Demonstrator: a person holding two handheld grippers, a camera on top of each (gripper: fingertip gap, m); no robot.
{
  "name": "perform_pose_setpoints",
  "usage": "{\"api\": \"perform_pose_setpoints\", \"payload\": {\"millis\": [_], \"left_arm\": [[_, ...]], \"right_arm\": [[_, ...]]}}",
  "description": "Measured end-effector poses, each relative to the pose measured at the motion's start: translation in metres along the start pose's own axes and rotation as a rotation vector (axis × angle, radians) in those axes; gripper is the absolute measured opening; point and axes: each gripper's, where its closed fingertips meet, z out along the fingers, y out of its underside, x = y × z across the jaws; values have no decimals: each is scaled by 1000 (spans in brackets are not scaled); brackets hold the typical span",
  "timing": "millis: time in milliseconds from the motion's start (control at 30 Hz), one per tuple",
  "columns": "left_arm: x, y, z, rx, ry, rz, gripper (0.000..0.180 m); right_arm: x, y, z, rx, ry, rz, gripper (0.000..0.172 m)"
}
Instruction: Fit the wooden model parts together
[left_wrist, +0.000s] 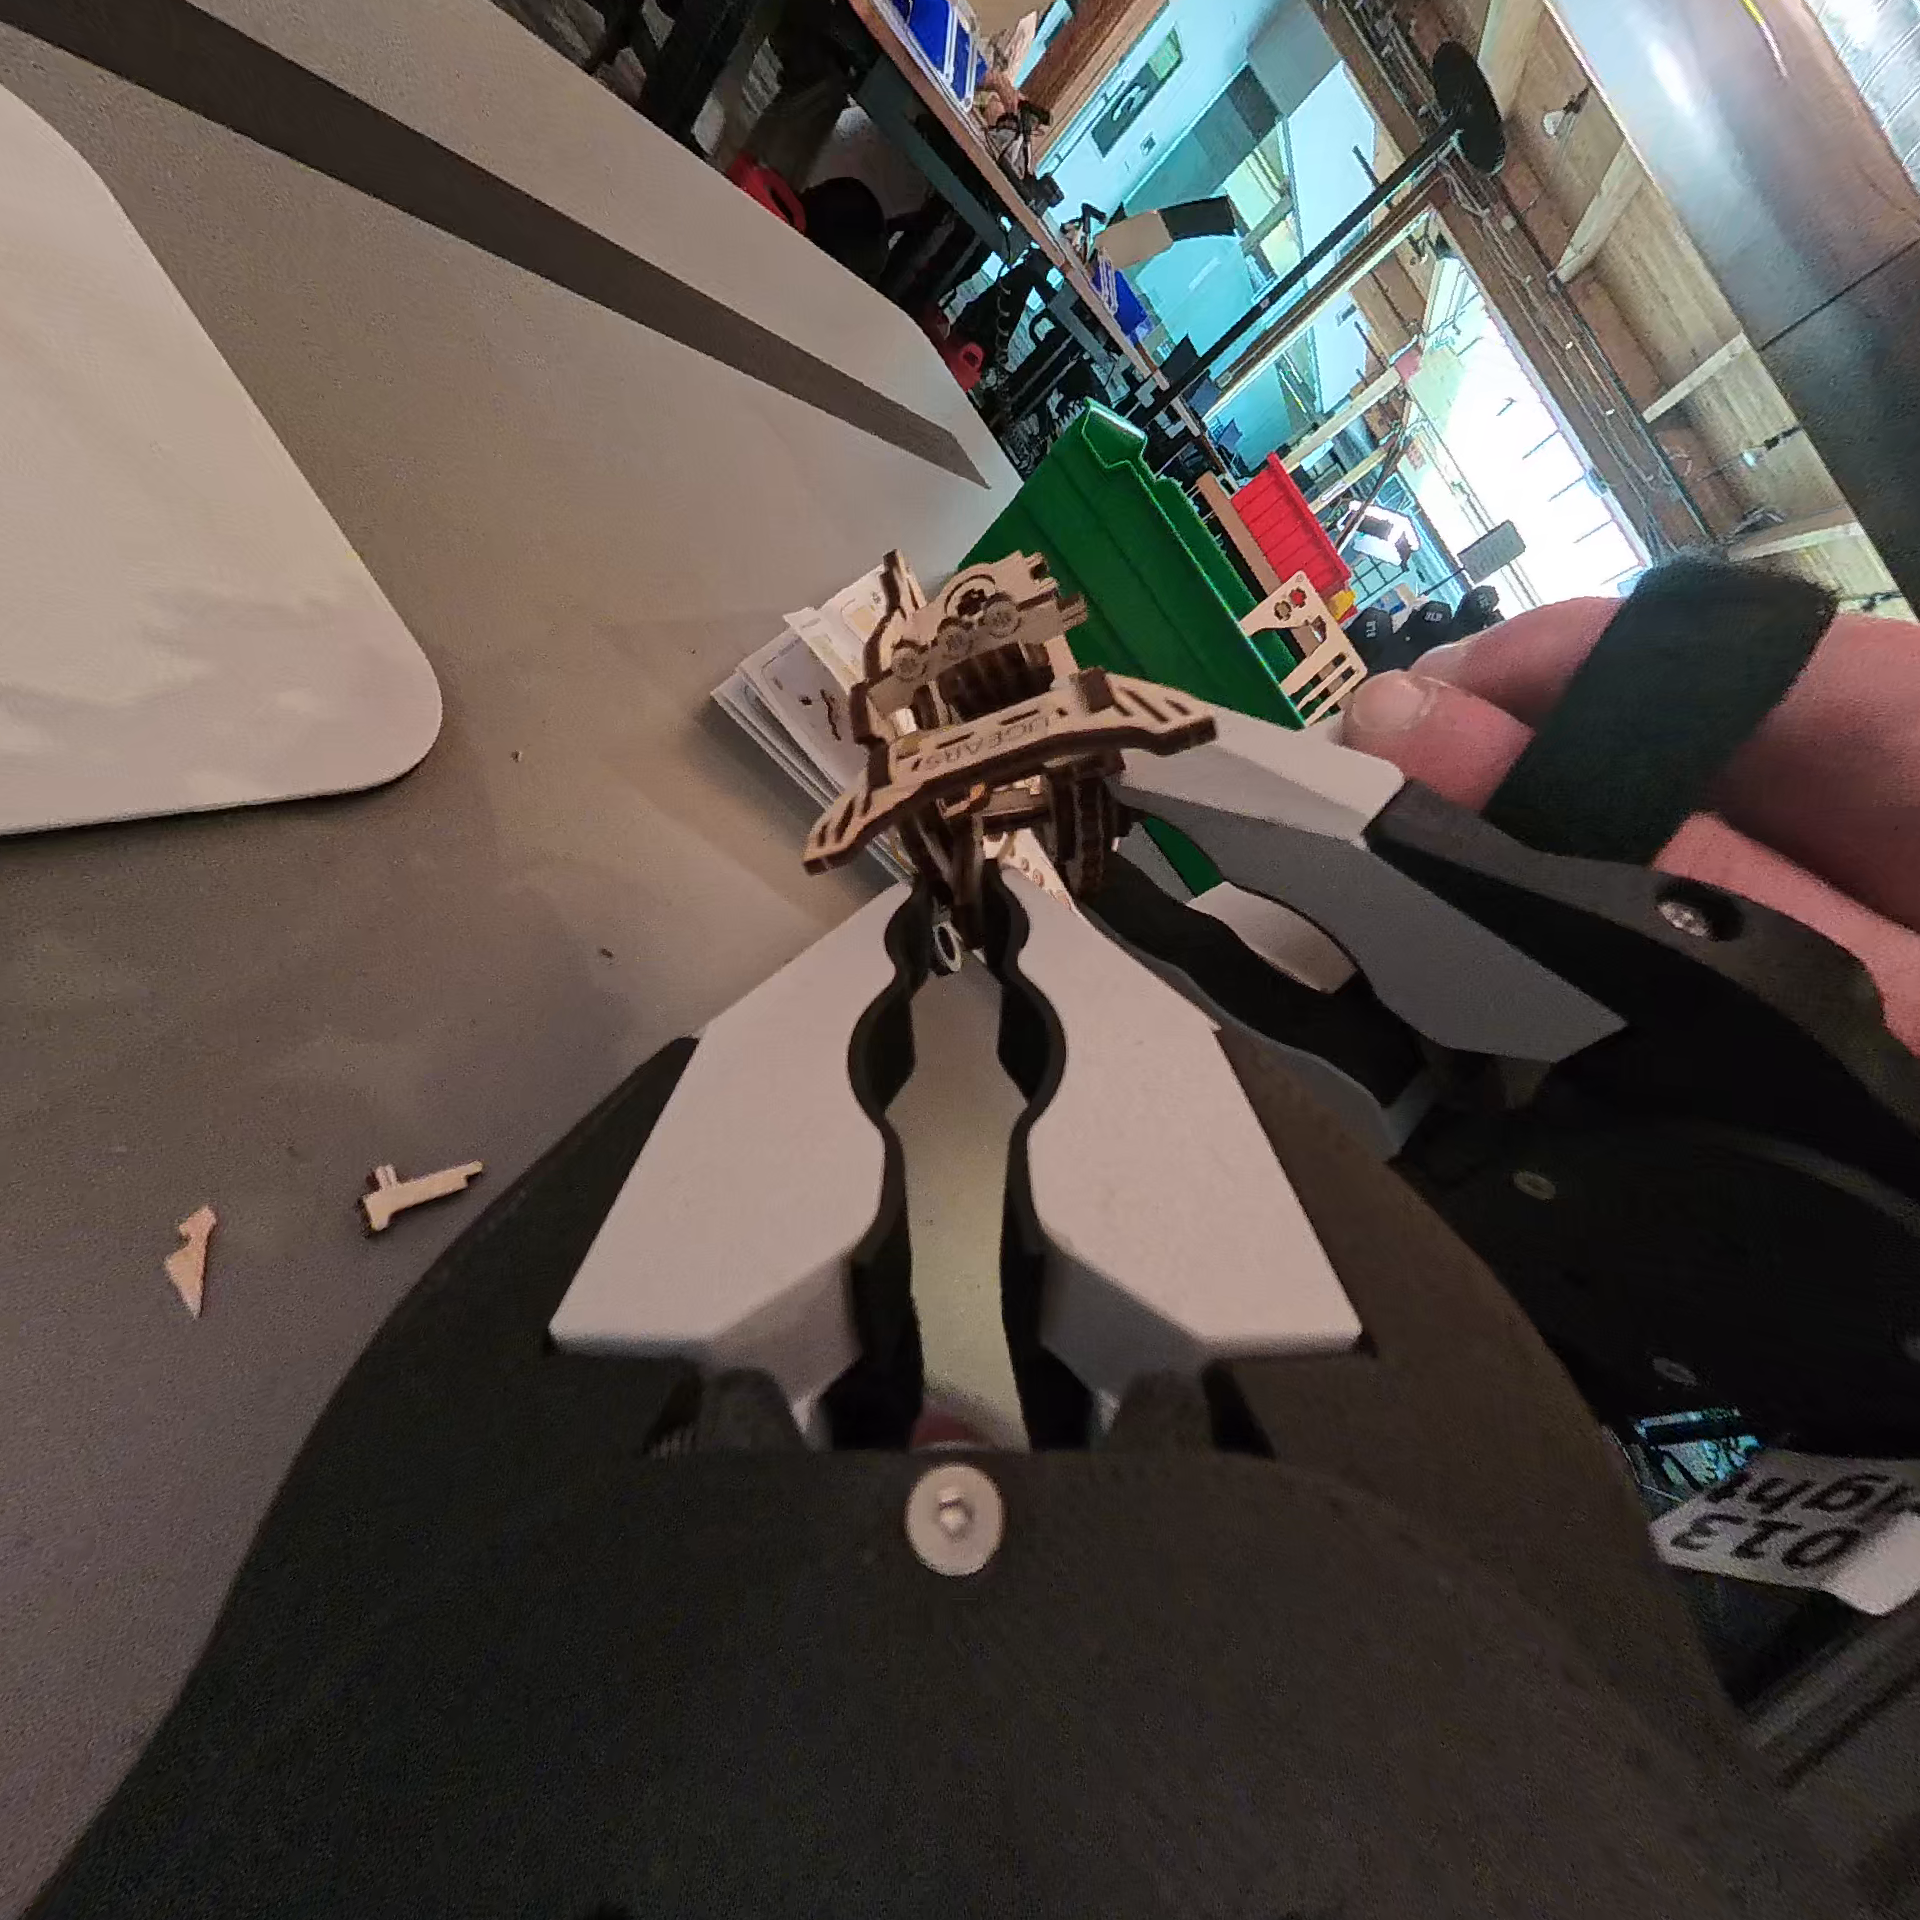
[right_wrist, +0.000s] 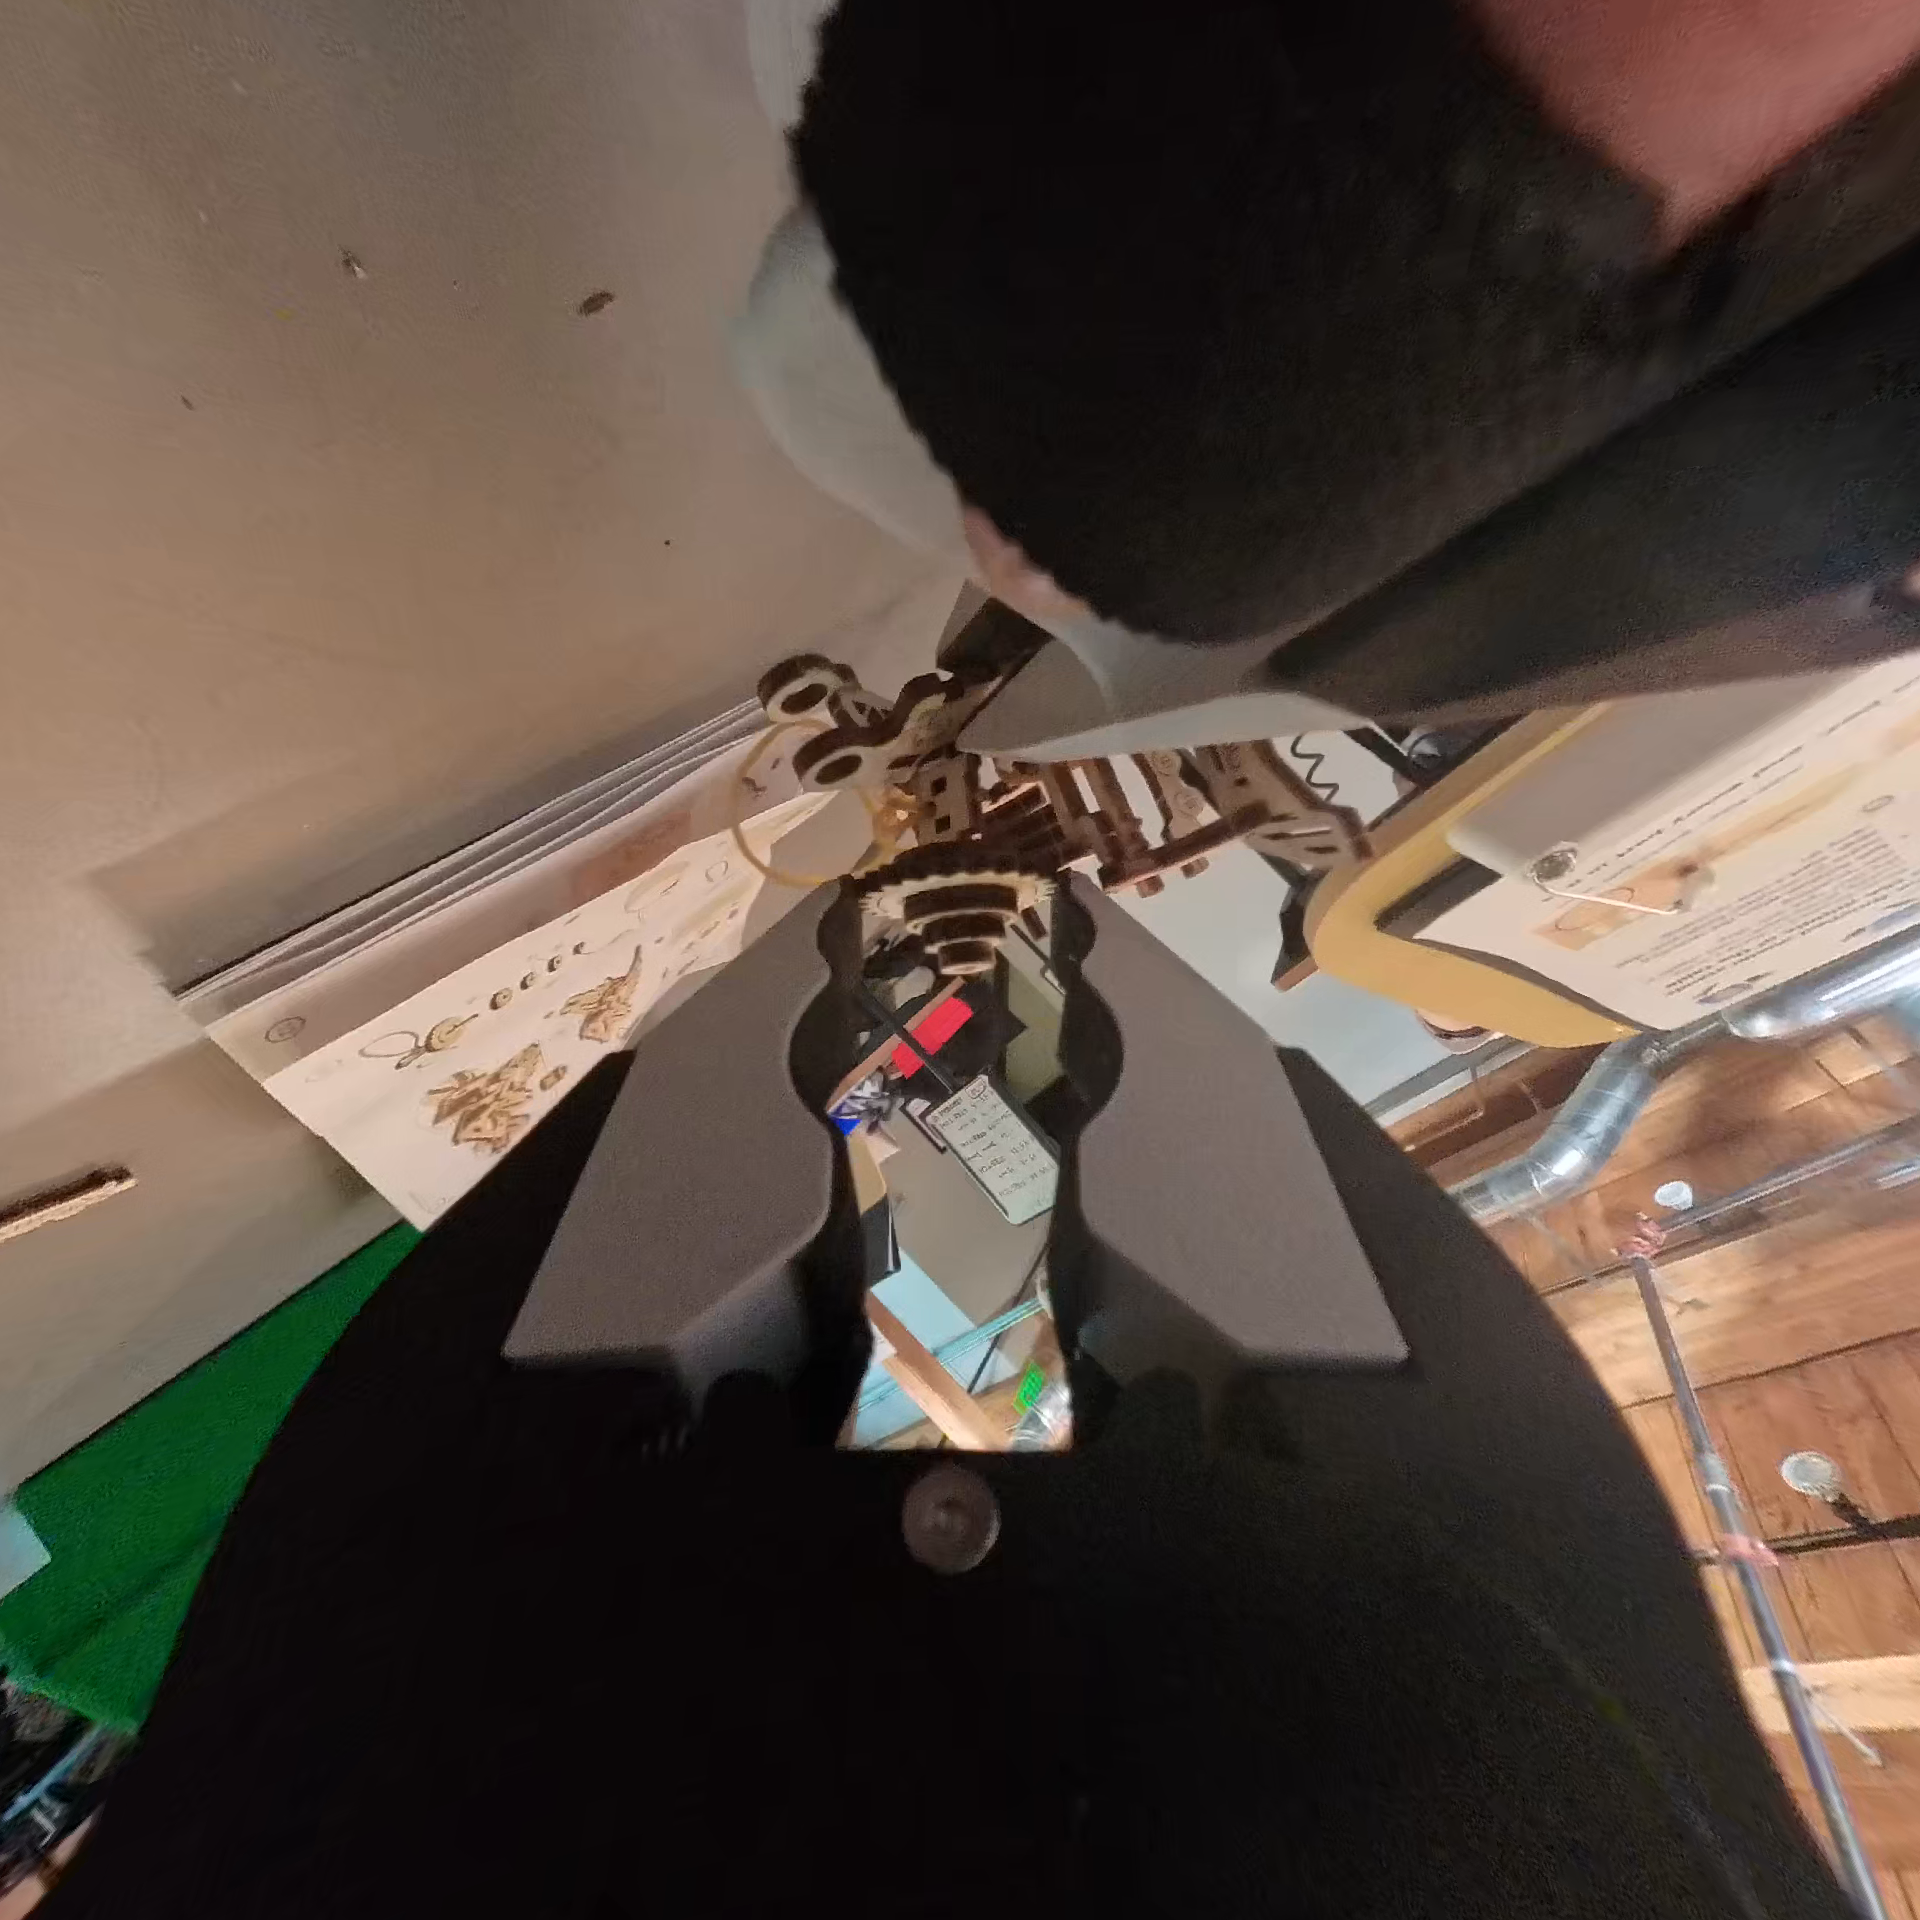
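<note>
A partly built wooden model (left_wrist: 987, 727) with gears is held in the air between both grippers. My left gripper (left_wrist: 961, 904) is shut on a thin wooden plate at the model's lower end. My right gripper (right_wrist: 956, 920) is shut on the model's toothed wheel (right_wrist: 951, 888), which spans the gap between its pads. In the left wrist view the right gripper (left_wrist: 1138, 831) comes in from the right, with the wheel (left_wrist: 1101, 852) between its fingers. In the right wrist view a left finger (right_wrist: 1091, 707) reaches the model (right_wrist: 1091, 800) from above. A rubber band (right_wrist: 779, 831) hangs from the model.
Two small loose wooden pieces (left_wrist: 421, 1195) (left_wrist: 192, 1257) lie on the grey table (left_wrist: 416, 935). An instruction booklet (left_wrist: 790, 707) and a green bin (left_wrist: 1122, 561) lie beyond the model. A white mat (left_wrist: 156, 520) lies at the left. A person's hand (left_wrist: 1558, 707) holds the right gripper. Left and right tips are no more than a few centimetres apart.
</note>
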Motion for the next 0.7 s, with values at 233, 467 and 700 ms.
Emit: {"api": "perform_pose_setpoints", "payload": {"millis": [233,467,700], "left_arm": [[-1,-6,-3,21,21,-36,7],[2,-12,-6,56,129,-213,6],[3,-20,-11,79,183,-284,6]], "right_arm": [[10,0,2,24,30,30,33],[29,-2,0,55,98,39,35],[44,2,-11,99,116,118,38]]}}
